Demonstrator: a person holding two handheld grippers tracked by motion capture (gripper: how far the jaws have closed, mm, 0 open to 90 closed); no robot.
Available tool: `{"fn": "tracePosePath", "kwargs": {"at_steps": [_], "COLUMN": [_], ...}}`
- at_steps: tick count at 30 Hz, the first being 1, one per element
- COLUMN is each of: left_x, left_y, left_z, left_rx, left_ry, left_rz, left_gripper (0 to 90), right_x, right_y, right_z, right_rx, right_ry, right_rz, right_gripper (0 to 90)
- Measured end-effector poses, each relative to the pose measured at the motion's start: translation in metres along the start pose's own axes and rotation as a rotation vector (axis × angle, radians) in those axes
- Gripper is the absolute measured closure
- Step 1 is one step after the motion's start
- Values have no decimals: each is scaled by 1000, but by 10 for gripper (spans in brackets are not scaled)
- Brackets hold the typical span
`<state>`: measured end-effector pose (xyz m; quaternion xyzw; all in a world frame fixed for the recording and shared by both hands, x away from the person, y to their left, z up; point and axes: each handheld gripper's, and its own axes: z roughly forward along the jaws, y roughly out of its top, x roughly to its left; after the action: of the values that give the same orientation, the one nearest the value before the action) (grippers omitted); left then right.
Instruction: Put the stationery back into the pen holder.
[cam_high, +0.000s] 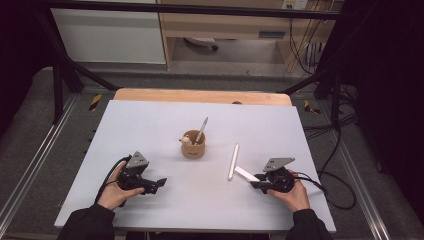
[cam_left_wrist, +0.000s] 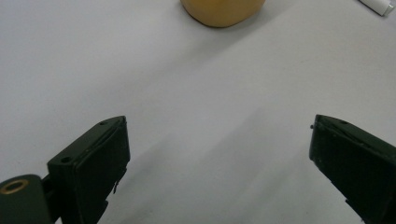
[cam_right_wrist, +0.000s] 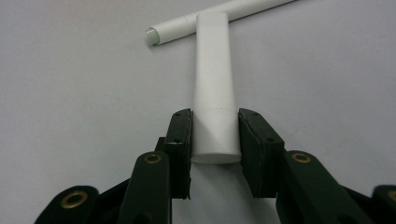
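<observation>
Near the worktop's (cam_high: 150, 125) right front edge, the right gripper (cam_right_wrist: 215, 135) pinches a white tube (cam_right_wrist: 213, 84) touching a white stick (cam_right_wrist: 224, 14); left gripper (cam_left_wrist: 219, 154) gapes empty over bare surface, tan cup (cam_high: 193, 147) mid-table

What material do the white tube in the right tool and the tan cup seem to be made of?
White tube: probably matte plastic; smooth, even, no gloss, with a faint seam line near the pads. Tan cup: looks like wood or bamboo with a matte warm finish, though tinted plastic is possible.
</observation>
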<state>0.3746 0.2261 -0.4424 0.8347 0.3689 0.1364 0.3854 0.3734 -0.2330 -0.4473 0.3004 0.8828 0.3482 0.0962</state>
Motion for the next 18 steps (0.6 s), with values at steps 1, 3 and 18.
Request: {"fn": "tracePosePath", "kwargs": {"at_steps": [1,3,18], "left_x": [0,-2,-7], "left_y": [0,0,3], "left_z": [0,1,1], "left_rx": [0,2,-2], "left_ry": [-4,-6,-25], "left_rz": [4,7,18], "left_gripper": [51,49,47], "right_x": [0,0,5], "right_y": [0,0,13], "right_z": [0,0,-12], "right_rx": [1,6,-5], "right_ry": [-1,0,10], "right_rz": [1,2,61], "right_gripper": [664,666,671]}}
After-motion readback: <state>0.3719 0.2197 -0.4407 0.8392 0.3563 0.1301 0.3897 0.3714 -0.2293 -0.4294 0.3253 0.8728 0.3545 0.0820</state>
